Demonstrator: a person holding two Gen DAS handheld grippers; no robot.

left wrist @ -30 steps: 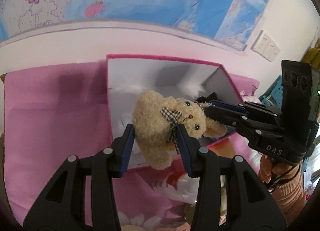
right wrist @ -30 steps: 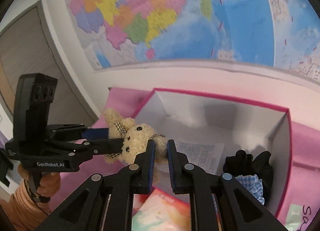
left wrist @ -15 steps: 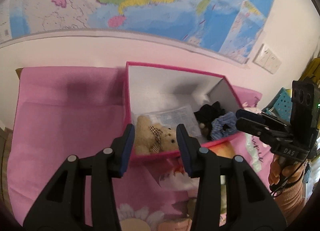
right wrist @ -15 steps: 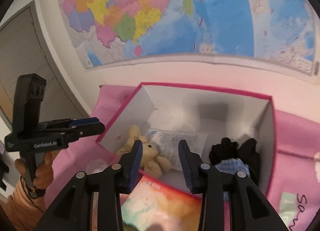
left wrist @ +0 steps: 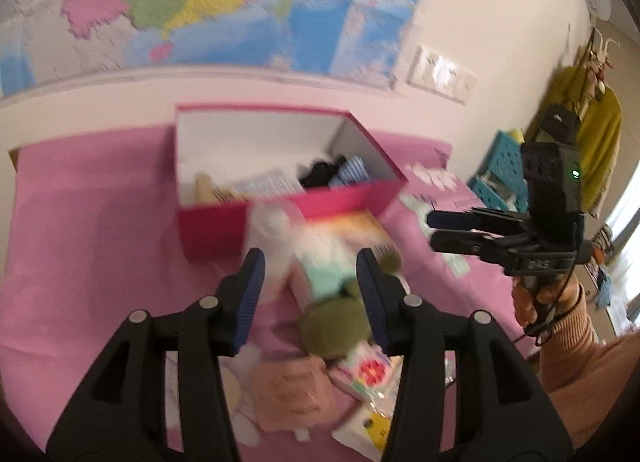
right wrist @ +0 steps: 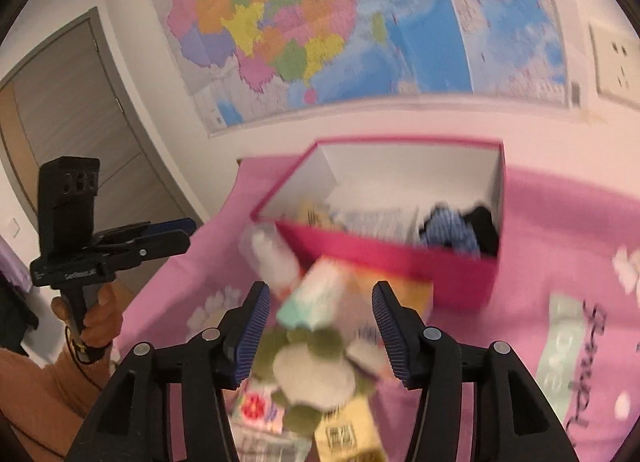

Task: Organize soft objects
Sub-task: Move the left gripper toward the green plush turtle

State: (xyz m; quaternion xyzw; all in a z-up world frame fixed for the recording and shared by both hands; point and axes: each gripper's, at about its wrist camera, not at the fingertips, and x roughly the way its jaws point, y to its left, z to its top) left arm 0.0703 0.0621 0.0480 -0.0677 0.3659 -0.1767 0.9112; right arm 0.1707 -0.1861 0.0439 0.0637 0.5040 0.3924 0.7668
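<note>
Left gripper (left wrist: 310, 286): its jaws stood spread wide with nothing between them, hovering above a heap of items on the pink cloth (left wrist: 92, 246).
Right gripper (right wrist: 318, 318): likewise released, jaws wide apart — poised over the same heap, holding nothing.
Pink box (left wrist: 280, 218): an open box with white inner walls sat on the cloth near the wall, beyond the heap.
Teddy bear (left wrist: 202, 188): only a tan, blurred sliver showed inside the box, at its left end.
Dark and blue-striped soft things (right wrist: 460, 228): bunched in the box's right end.
Green plush toy (right wrist: 316, 366): lay in the heap outside the box, just under the right gripper's jaws — its details were blurred.
Clear bottle (right wrist: 272, 254): tilted against the box's front wall.
Wall map (right wrist: 320, 30): hung above the table.
</note>
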